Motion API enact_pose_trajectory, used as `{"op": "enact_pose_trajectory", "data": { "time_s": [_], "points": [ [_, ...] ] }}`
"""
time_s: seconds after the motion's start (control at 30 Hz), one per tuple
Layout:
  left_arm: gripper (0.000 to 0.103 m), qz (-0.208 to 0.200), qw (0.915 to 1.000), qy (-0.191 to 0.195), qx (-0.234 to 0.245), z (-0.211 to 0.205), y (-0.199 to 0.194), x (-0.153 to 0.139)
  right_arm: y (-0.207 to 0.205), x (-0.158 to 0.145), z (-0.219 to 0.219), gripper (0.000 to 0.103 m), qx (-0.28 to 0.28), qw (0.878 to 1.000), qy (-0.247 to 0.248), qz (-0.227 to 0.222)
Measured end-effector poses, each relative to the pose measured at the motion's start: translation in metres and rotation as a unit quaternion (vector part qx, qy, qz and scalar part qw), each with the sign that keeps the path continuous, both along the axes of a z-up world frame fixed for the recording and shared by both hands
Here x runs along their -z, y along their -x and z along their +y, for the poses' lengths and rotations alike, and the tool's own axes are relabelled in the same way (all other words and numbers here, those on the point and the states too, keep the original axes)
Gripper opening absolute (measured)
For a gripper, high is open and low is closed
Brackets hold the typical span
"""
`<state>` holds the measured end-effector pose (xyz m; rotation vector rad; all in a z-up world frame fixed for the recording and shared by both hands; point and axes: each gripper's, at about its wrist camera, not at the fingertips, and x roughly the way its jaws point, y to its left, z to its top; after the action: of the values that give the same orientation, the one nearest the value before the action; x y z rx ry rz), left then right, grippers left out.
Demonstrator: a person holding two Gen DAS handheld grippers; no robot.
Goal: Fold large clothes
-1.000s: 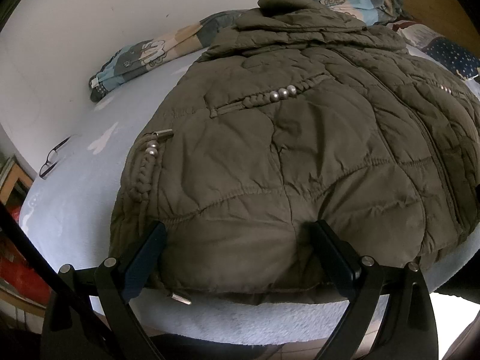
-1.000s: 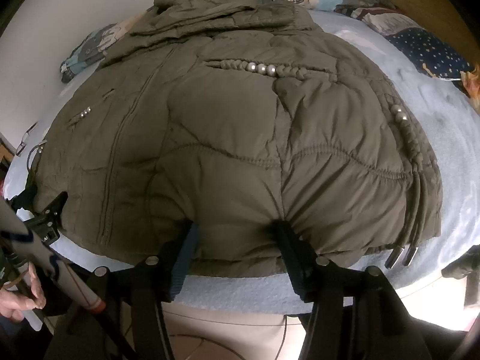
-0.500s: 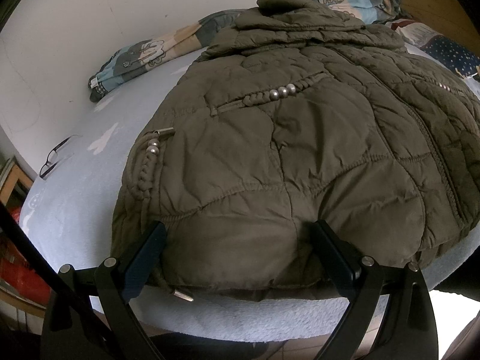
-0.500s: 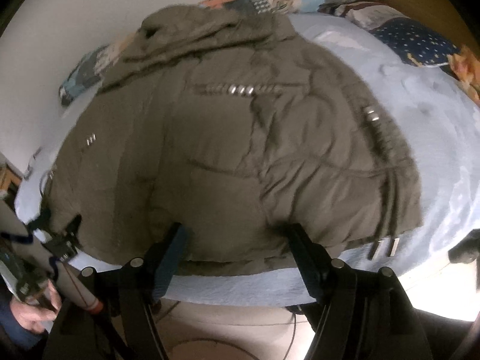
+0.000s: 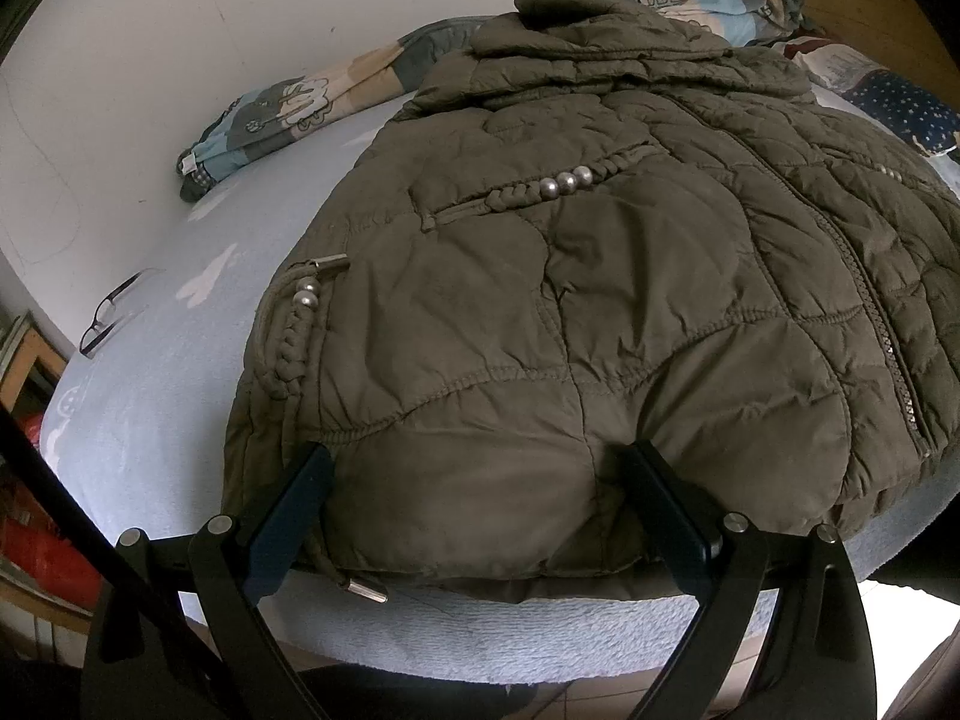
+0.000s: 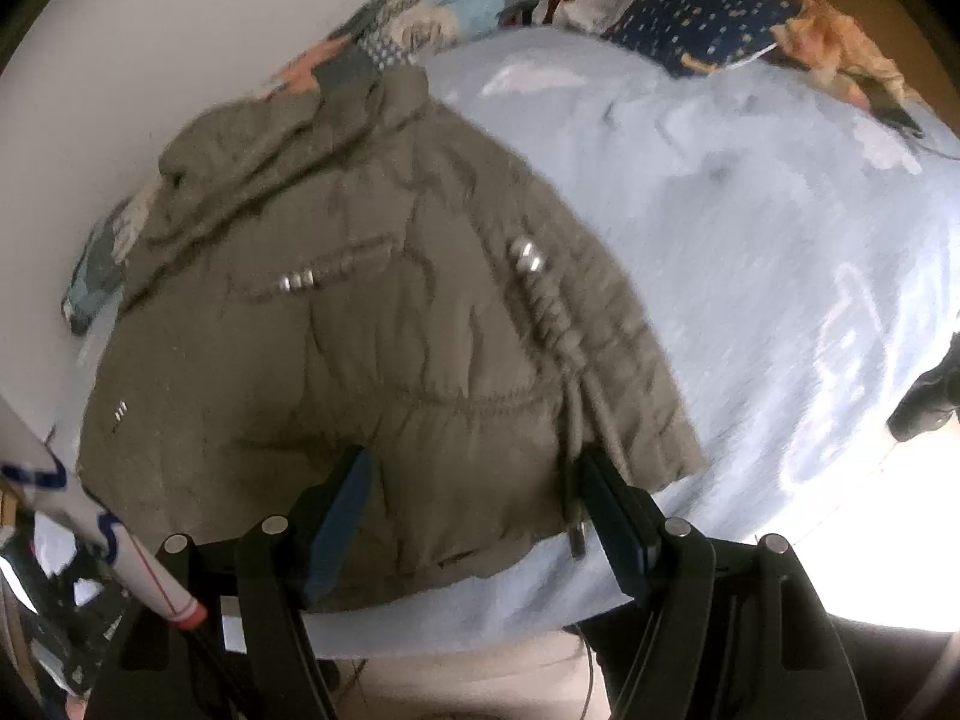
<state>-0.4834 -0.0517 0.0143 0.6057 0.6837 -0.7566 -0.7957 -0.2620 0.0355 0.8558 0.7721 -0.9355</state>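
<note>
Only left view shows glasses (image 5: 114, 312); both tools (image 5: 474, 504) (image 6: 474, 504) wide open, straddling jacket (image 5: 600, 300) hem (ungripped).

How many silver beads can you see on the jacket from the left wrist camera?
5: three in a row on the chest braid, two on the side cord of the jacket. Others may be hidden.

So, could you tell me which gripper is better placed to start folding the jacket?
Probably the left gripper: its view is sharp, jaws wide around the jacket hem. The right gripper view is blurred.
</note>
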Motion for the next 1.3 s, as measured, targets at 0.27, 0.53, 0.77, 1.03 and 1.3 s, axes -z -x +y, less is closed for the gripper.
{"op": "enact_pose_trajectory", "data": {
  "time_s": [0.27,0.53,0.77,1.03,1.3],
  "points": [
    [0.097,0.0,1.0,0.0,0.0,0.0,0.0,0.0,-0.002,0.005,-0.001,0.076,-0.002,1.0,-0.007,0.0],
    [0.097,0.003,1.0,-0.001,0.004,0.002,-0.001,0.001,0.008,-0.01,0.001,0.076,0.014,1.0,0.005,-0.018],
    [0.097,0.01,0.9999,-0.009,0.007,0.004,-0.003,-0.001,0.041,-0.023,-0.02,0.076,0.068,0.997,0.01,-0.027],
    [0.097,0.115,0.9917,0.054,-0.018,0.044,-0.049,-0.058,0.071,-0.006,-0.03,0.076,0.124,0.99,-0.043,-0.054],
    [0.094,0.245,0.9489,0.12,-0.159,0.135,-0.144,-0.048,0.081,-0.017,-0.038,0.076,0.121,0.989,-0.044,-0.078]
  ]
}}
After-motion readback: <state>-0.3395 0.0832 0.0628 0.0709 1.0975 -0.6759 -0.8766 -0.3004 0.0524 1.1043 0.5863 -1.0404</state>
